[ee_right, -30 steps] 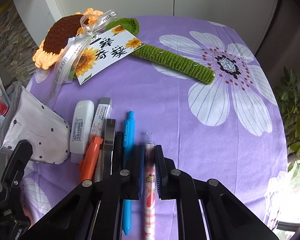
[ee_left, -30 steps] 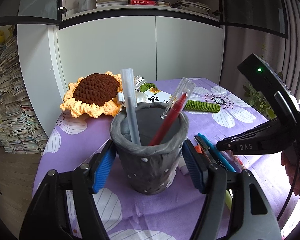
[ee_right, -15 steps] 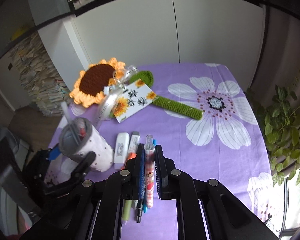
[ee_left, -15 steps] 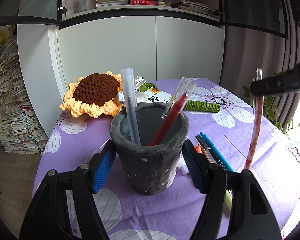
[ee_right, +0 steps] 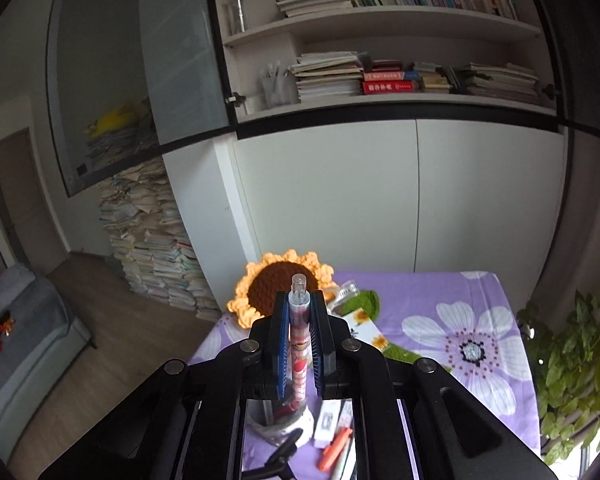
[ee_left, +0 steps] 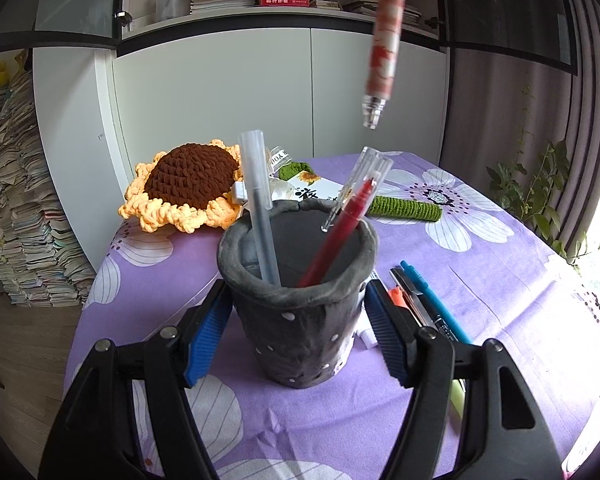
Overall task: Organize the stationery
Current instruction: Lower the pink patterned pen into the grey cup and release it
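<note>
A: Any writing you can read?
B: The card (ee_left: 312, 190) by the crochet sunflower (ee_left: 184, 184) has large black characters I can't make out, and the ribbon (ee_left: 278, 157) shows letters like "R YOU". Red book spines (ee_right: 386, 86) on the shelf carry text too small to read.

A: How are the fingers?
B: The left gripper (ee_left: 298, 328) is clamped on the grey pen cup (ee_left: 300, 312), blue pads against both its sides. The right gripper (ee_right: 300, 344) is clamped on the patterned pen (ee_right: 299, 344).

A: Where's that pen?
B: In the air above the cup, tip down, well clear of the rim. A second ago it lay on the counter (ee_left: 500, 280) among the blue pen (ee_left: 436, 300) and orange marker (ee_left: 398, 296).

A: Room?
B: The cup holds a clear-capped grey pen (ee_left: 260, 208) on the left and a red pen (ee_left: 340, 232) on the right, with a gap between. The counter's right side is open.
</note>
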The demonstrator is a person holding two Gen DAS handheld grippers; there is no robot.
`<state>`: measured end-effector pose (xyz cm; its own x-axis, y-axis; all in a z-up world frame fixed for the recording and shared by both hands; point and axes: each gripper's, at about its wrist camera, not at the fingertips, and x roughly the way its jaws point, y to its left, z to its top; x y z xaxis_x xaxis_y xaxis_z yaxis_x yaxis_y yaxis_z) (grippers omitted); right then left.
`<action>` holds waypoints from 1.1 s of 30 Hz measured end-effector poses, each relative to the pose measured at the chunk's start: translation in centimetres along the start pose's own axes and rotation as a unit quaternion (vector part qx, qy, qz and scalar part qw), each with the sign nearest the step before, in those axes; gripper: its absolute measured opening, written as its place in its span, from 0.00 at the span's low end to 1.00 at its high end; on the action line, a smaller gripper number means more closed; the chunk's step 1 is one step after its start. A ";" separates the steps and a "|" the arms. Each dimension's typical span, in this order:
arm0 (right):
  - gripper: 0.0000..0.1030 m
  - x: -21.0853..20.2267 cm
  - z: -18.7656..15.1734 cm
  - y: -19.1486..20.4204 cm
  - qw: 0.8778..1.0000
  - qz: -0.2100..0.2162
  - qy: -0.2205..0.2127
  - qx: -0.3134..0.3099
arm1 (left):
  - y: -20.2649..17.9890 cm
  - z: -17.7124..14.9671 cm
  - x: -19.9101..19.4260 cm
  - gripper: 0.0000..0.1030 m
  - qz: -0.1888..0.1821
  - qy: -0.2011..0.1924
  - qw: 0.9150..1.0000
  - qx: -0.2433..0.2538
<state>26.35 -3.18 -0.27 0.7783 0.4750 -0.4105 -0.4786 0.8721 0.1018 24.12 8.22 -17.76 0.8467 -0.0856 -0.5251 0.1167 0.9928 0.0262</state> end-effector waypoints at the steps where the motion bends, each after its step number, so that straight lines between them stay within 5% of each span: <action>1: 0.10 0.4 0.0 0.3 1.000 0.001 -0.004 -0.006 | 0.0 0.0 0.0 0.65 0.000 0.000 1.000 0.000; 15: 0.10 7.9 -4.5 0.2 0.996 0.021 0.085 -0.018 | -0.1 0.0 0.2 0.65 -0.001 0.002 1.000 -0.001; 24: 0.11 9.3 -6.8 -0.1 0.988 0.039 0.149 -0.008 | -0.1 0.0 0.2 0.65 -0.001 0.002 1.000 0.000; 33: 0.11 6.7 -6.4 -2.3 0.987 0.046 0.150 0.039 | -0.1 0.0 0.2 0.65 -0.001 0.002 1.000 -0.001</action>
<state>30.07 -2.74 -9.03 0.5714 0.5070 -0.6454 -0.4994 0.8388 0.2168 24.31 8.09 -17.86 0.8442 -0.0869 -0.5290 0.1173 0.9928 0.0242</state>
